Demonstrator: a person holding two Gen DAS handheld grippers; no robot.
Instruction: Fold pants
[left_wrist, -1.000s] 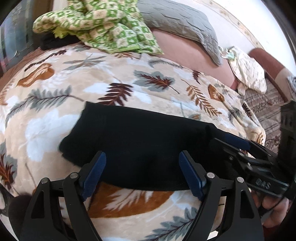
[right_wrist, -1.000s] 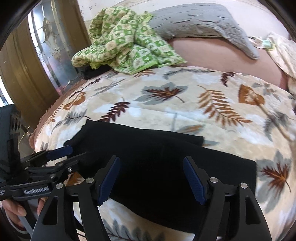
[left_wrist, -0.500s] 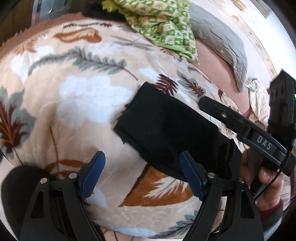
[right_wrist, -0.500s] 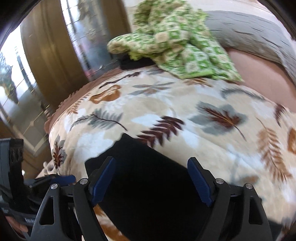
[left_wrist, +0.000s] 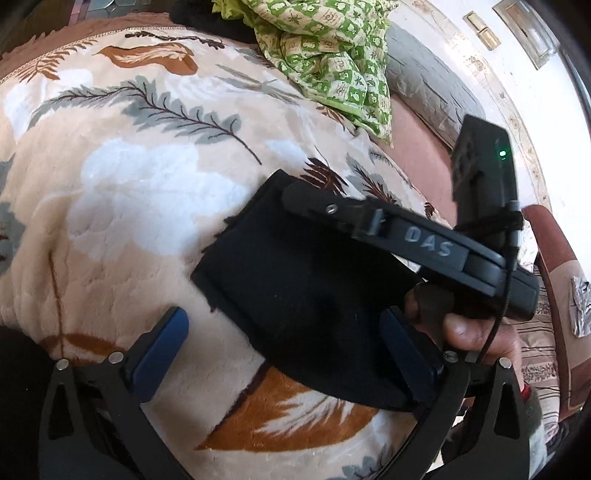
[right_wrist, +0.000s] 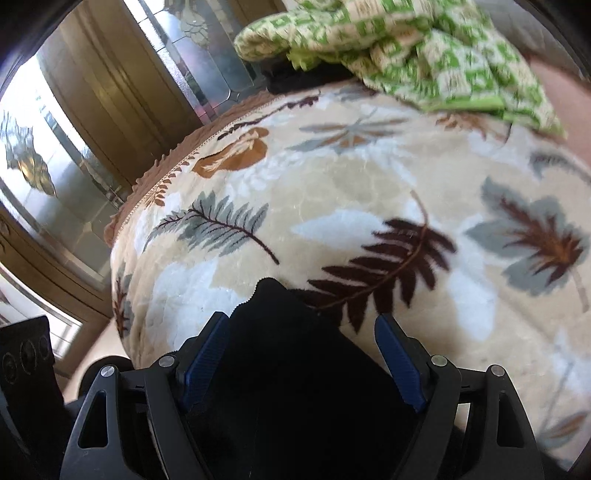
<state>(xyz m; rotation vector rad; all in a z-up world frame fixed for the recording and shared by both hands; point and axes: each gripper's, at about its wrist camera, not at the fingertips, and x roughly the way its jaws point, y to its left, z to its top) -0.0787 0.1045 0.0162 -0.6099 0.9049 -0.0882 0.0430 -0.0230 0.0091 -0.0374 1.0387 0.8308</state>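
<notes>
The black pants (left_wrist: 295, 295) lie folded in a compact dark bundle on the leaf-patterned blanket (left_wrist: 129, 184). My left gripper (left_wrist: 288, 350) is open, its blue pads (left_wrist: 162, 347) either side of the bundle's near edge, just above it. The right gripper's black body (left_wrist: 424, 251) shows in the left wrist view, lying over the bundle's far side. In the right wrist view the right gripper (right_wrist: 306, 354) is open, with the pants (right_wrist: 288, 369) directly beneath and between its pads (right_wrist: 207, 354). Neither gripper holds cloth.
A crumpled green checked cloth (left_wrist: 332, 55) lies at the far side of the bed, with a grey pillow (left_wrist: 432, 88) behind it. A wooden cabinet with glass panels (right_wrist: 92, 129) stands beyond the bed's left edge. The blanket's edge (right_wrist: 147, 192) drops off there.
Both grippers swung left along the pants. The right gripper moved over the bundle towards its left end. The long flat strip of pants now appears as a shorter, thicker bundle.
</notes>
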